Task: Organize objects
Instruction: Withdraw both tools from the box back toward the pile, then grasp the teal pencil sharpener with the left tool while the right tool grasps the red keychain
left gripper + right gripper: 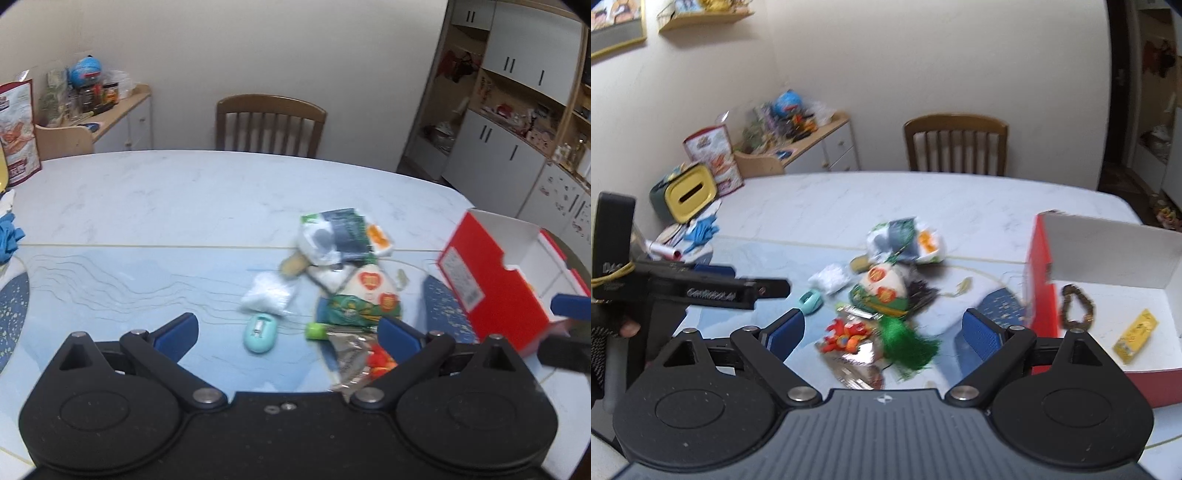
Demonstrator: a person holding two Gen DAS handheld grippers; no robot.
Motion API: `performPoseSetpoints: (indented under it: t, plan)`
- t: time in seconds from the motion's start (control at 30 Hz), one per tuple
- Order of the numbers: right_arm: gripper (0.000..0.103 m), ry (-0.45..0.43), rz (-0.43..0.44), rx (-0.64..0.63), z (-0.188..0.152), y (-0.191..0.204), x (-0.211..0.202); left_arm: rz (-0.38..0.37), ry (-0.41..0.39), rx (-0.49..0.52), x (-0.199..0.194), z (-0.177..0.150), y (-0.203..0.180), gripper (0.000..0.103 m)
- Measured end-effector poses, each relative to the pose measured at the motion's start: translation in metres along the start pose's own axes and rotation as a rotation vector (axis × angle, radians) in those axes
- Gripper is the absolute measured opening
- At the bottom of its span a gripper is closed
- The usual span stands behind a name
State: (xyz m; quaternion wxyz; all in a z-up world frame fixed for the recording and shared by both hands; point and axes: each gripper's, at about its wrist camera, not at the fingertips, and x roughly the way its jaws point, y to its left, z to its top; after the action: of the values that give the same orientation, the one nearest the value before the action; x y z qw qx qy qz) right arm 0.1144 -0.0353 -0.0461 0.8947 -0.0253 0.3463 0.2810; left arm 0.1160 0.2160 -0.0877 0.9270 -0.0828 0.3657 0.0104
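Clutter (pixel 886 295) mostly lies piled on the surface (pixel 831 206), only beads (pixel 1076 306) and packet (pixel 1136 336) boxed at three o'clock; both hand-held grippers (pixel 286 328) (pixel 884 332) gape empty.

Open gripper (pixel 884 330) above cluttered pile (pixel 886 291)

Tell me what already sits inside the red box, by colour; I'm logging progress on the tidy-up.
Brown: 1, a beaded bracelet
Yellow: 1, a small flat packet
Total: 2 things in the red box; the rest still lie on the table.
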Motion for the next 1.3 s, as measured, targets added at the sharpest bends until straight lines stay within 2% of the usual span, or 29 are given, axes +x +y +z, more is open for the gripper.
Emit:
performPoseSetpoints:
  t: [0.17, 0.3, 0.4, 0.53, 0.7, 0.87, 0.93, 1.03, 1.3]
  plan:
    - [0.093, 0.035, 0.022, -0.089, -0.004, 0.018, 0.025, 0.027, 0.013, 0.017, 0.02, -0.005, 0.008, 0.103]
    - [0.093, 0.067, 0.034, -0.165, -0.007, 0.034, 0.047, -0.001, 0.059, -0.012, 0.038, -0.01, 0.016, 0.102]
    - [0.093, 0.092, 0.045, -0.197, -0.008, 0.04, 0.062, 0.032, 0.068, 0.004, 0.05, -0.012, 0.017, 0.102]
    - [0.092, 0.13, 0.053, -0.218, -0.01, 0.045, 0.083, 0.037, 0.074, 0.012, 0.062, -0.012, 0.022, 0.097]
    - [0.089, 0.149, 0.053, -0.265, -0.011, 0.052, 0.099, 0.043, 0.085, 0.079, 0.073, -0.017, 0.02, 0.088]
    - [0.075, 0.178, 0.051, -0.307, -0.012, 0.054, 0.114, 0.03, 0.104, 0.127, 0.083, -0.02, 0.018, 0.074]
    - [0.075, 0.184, 0.049, -0.311, -0.011, 0.054, 0.119, 0.027, 0.108, 0.136, 0.086, -0.021, 0.018, 0.071]
    - [0.075, 0.199, 0.047, -0.308, -0.011, 0.052, 0.126, 0.024, 0.115, 0.143, 0.09, -0.021, 0.017, 0.062]
    - [0.063, 0.219, 0.053, -0.287, -0.011, 0.05, 0.134, 0.026, 0.118, 0.164, 0.096, -0.02, 0.016, 0.049]
